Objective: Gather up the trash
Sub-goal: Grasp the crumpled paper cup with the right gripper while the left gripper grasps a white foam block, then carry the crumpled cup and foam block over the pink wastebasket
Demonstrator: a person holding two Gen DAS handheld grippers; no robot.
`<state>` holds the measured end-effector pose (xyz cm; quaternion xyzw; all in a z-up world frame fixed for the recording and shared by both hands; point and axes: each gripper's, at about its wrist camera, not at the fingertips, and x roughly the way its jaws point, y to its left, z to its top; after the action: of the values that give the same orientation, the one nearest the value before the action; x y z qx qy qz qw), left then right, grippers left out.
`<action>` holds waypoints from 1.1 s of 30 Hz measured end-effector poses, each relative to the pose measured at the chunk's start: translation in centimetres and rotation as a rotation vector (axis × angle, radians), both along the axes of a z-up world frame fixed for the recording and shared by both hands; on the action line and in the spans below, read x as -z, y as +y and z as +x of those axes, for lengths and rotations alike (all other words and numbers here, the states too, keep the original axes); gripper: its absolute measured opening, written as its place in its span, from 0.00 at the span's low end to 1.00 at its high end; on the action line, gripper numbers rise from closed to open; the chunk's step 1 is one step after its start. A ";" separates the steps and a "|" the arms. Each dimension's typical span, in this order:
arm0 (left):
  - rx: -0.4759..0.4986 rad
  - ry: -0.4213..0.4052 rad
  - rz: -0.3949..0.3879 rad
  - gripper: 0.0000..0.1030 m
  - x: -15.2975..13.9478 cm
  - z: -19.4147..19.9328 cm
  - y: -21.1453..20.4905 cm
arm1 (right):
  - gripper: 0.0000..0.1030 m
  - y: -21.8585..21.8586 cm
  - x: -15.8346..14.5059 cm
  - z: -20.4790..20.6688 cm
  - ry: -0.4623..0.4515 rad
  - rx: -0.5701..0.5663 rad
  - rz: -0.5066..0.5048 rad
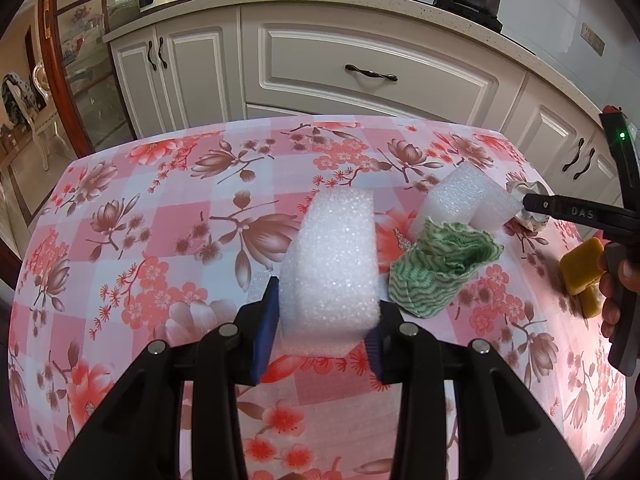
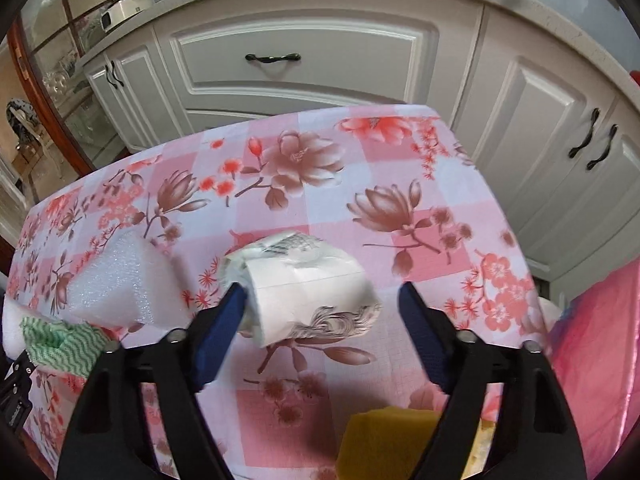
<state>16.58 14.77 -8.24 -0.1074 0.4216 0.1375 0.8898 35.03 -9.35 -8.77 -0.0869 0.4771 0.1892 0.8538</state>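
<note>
On the pink floral tablecloth (image 1: 160, 220) my left gripper (image 1: 329, 296) is shut on a white foam block (image 1: 332, 248), which stands up between the blue pads. A second foam block (image 1: 468, 200) and a green-and-white wavy cloth (image 1: 444, 268) lie just right of it. My right gripper (image 2: 320, 292) straddles a crumpled printed paper wad (image 2: 308, 284). Its left pad touches the paper and its right pad stands clear, so the jaws are open. In the left wrist view the right gripper (image 1: 532, 205) reaches in from the right edge to that wad (image 1: 530, 190).
Two yellow sponges (image 1: 582, 266) lie near the table's right edge, under a hand; one yellow sponge (image 2: 384, 440) shows below my right gripper. A pink plastic bag (image 2: 592, 340) hangs off the table's right side. White kitchen cabinets (image 1: 360, 72) stand behind the table.
</note>
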 end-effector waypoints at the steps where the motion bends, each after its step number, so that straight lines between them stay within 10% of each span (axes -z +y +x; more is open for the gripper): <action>1: -0.001 0.001 0.000 0.36 0.0 0.0 0.0 | 0.60 0.1 0.0 -0.1 0.000 -0.003 -0.004; 13: -0.004 -0.023 0.014 0.36 -0.8 -0.6 -0.4 | 0.26 -0.6 -1.9 -1.4 -0.080 -0.039 0.025; 33: -0.005 -0.103 0.081 0.36 -5.0 -2.2 -2.2 | 0.24 -4.3 -5.9 -5.1 -0.158 -0.054 0.113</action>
<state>14.40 12.56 -3.19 -0.0792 0.3692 0.1509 0.9136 29.95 -13.62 -2.90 -0.0659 0.3944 0.2311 0.8870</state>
